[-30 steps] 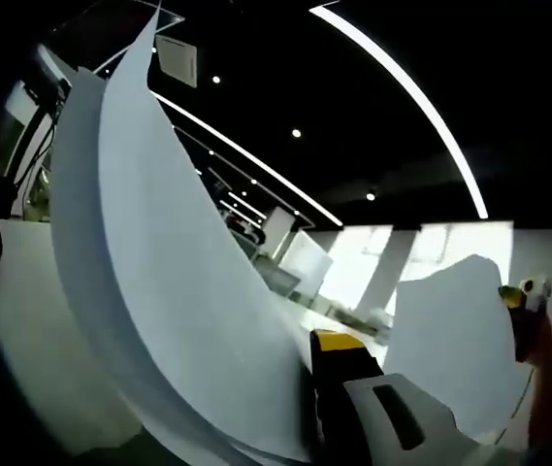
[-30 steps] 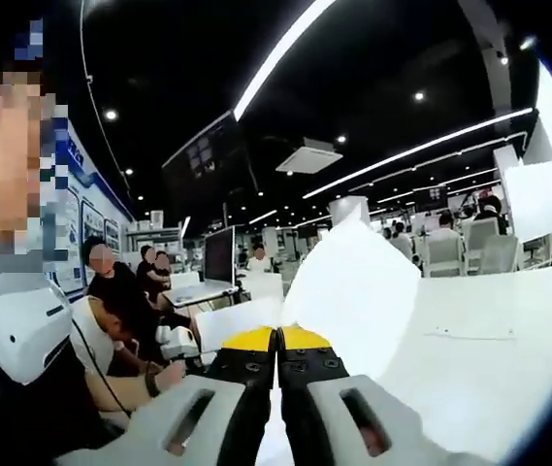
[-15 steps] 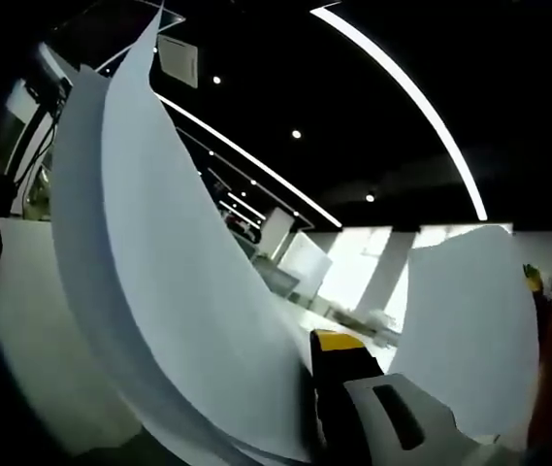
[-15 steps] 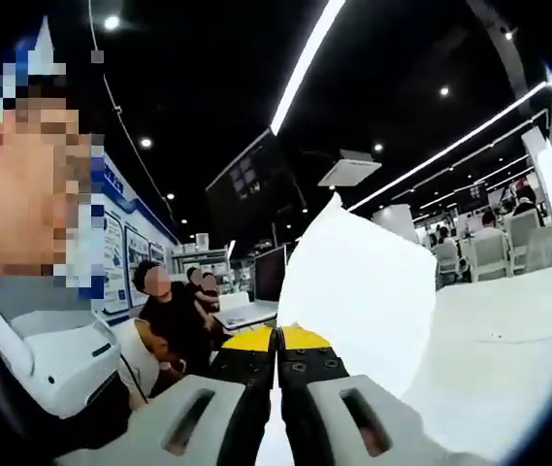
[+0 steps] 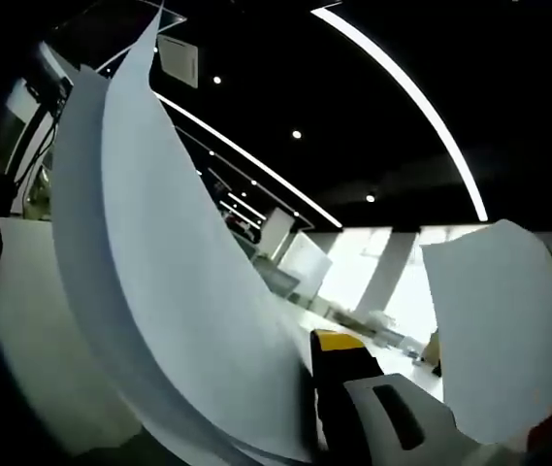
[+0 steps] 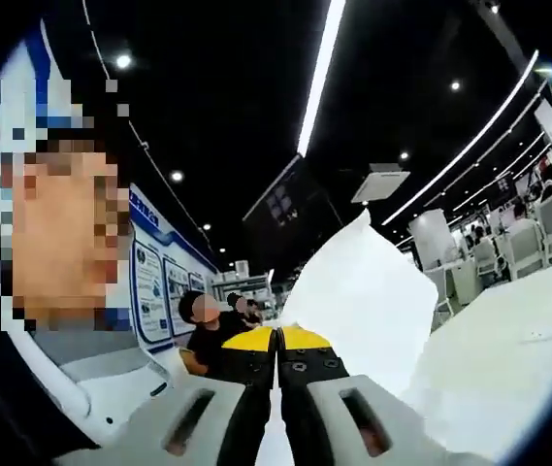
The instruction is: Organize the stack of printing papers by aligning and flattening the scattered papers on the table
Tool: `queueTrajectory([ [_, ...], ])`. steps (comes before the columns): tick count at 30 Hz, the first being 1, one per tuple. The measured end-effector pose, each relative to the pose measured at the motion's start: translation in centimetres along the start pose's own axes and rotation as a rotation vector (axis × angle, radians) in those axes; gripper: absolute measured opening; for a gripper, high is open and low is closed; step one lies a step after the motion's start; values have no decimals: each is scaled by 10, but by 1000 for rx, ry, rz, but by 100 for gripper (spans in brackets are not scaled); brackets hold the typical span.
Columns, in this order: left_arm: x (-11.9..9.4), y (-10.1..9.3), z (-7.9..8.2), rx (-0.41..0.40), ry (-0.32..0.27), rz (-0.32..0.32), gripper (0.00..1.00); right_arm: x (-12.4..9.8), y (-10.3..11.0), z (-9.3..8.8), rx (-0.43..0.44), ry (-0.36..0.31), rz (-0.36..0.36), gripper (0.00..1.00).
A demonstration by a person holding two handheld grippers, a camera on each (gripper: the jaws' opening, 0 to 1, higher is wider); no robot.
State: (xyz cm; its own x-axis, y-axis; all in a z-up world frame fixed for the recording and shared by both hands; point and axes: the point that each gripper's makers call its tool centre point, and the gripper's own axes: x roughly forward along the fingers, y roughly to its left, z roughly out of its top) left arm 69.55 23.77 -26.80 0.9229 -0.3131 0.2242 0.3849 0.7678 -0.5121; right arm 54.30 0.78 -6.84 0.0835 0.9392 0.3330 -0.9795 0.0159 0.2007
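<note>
Right tool [image 6: 276, 335] clamping a single paper sheet [image 6: 358, 291], lifting it above the white bench [image 6: 508, 340]. Left tool [image 5: 329, 374] gripping a curved paper stack [image 5: 159, 291], bowing upward, off the bench.

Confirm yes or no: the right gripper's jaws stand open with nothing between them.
No: in the right gripper view the right gripper has its jaws pressed together on a white paper sheet that rises beyond them.

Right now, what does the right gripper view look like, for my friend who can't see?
The right gripper is shut on a sheet of white paper that stands up from its yellow tips. A white table and seated people are beyond.
</note>
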Motion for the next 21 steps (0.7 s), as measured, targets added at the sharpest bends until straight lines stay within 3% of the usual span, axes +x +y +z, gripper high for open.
queueTrajectory([
  [3,0,-1,0,0,0,0,14,0,-6,-3,20,7,8,0],
  [5,0,-1,0,-1,-1,0,14,-3,-22,-13,52,42,-55,0],
  [7,0,-1,0,-3,-2,0,14,-8,-44,-26,-20,102,-135,0],
  [9,0,-1,0,-3,-3,0,14,-19,-72,-44,11,168,-247,0],
  [13,-1,-1,0,-6,-4,0,14,-36,-106,-65,-13,245,-377,0],
  [21,-1,-2,-1,-4,-3,1,14,-45,-124,-81,-38,322,-413,0],
])
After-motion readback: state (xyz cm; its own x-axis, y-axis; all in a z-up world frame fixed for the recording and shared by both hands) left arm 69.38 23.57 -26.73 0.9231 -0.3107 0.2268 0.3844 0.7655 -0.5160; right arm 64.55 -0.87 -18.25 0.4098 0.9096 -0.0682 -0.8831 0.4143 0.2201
